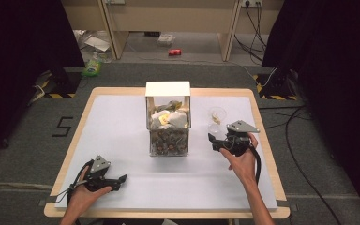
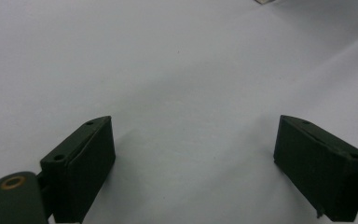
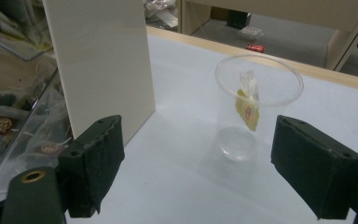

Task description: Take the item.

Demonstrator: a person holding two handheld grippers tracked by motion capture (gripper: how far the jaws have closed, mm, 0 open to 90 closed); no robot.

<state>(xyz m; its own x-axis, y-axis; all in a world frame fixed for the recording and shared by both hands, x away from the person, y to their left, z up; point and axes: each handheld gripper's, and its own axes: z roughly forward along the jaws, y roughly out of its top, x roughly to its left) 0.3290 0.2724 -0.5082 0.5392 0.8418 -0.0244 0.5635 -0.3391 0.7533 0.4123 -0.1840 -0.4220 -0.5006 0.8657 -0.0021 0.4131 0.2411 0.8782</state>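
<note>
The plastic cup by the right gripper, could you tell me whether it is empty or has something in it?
Not empty. The upright clear cup holds a tea bag with a yellow tag hanging inside; whether there is liquid, I cannot tell.

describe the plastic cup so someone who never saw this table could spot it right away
On the white-topped table, find the clear box of tea bags at its middle. The clear plastic cup stands upright beside it, near the right gripper. It alone is round, with a yellow-tagged tea bag over its rim.

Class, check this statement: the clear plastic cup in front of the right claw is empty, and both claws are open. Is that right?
Not quite. The clear plastic cup is not empty: the right gripper view shows a tea bag with a yellow tag inside it. The rest holds: right claw and left claw are both open.
</note>
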